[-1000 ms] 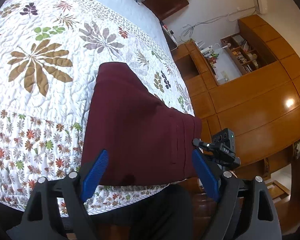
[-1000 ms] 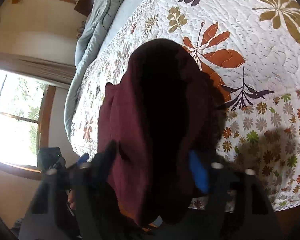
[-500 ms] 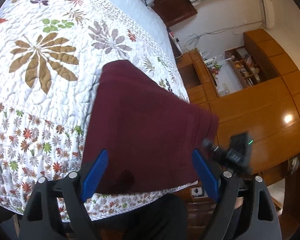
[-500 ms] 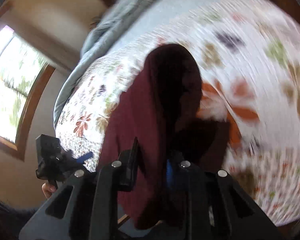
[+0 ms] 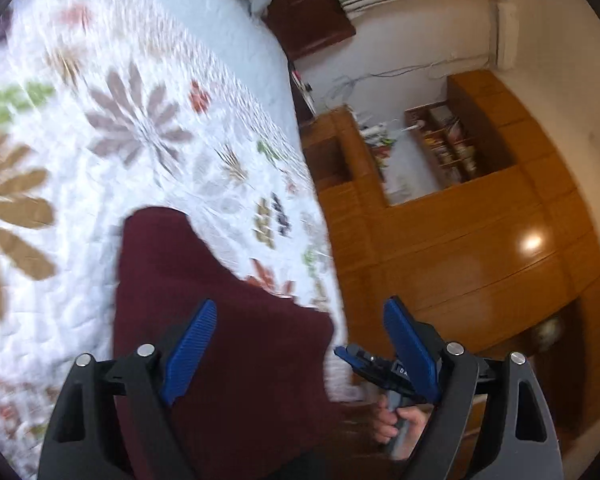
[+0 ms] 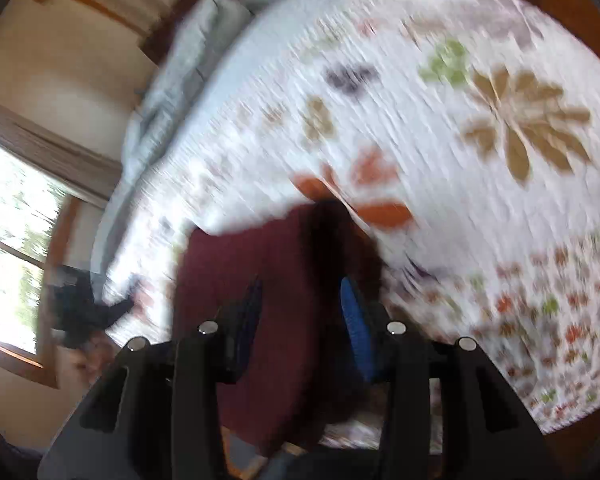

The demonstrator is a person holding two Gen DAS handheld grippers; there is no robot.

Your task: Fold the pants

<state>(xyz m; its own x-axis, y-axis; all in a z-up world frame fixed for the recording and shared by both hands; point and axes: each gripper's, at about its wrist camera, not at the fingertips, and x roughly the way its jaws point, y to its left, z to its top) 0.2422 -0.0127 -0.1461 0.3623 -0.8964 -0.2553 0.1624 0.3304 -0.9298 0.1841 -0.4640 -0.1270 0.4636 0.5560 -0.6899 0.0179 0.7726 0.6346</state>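
- The maroon pants (image 5: 228,336) lie folded on the floral quilt (image 5: 100,152) of the bed, close to its near edge, with part of the cloth hanging over that edge.
- Seen from the left wrist, the left claw (image 5: 296,344) stands wide, its blue fingers (image 5: 190,350) spread well apart and gripping nothing; the left finger hangs over the pants, the right one over the wooden cabinets (image 5: 480,264) beside the bed.
- In the same view the right claw (image 5: 360,360) shows by the near right corner of the pants, with the person's hand (image 5: 396,424) wrapped round its handle; its tips sit just beside the cloth, and whether they touch it cannot be told through the blur.
- From the right wrist, the right claw (image 6: 304,316) has its fingers (image 6: 354,320) at a narrow-to-middling gap with the pants lying between and beneath them; the cloth is dark and smeared there, so I cannot tell whether the pads pinch it.
- A raised dark fold of the pants (image 6: 340,232) runs up the middle of that view, towards an orange leaf print on the quilt (image 6: 480,184).
- The left claw (image 6: 112,308) shows as a dark blurred shape at the bed's edge near the window (image 6: 12,264).
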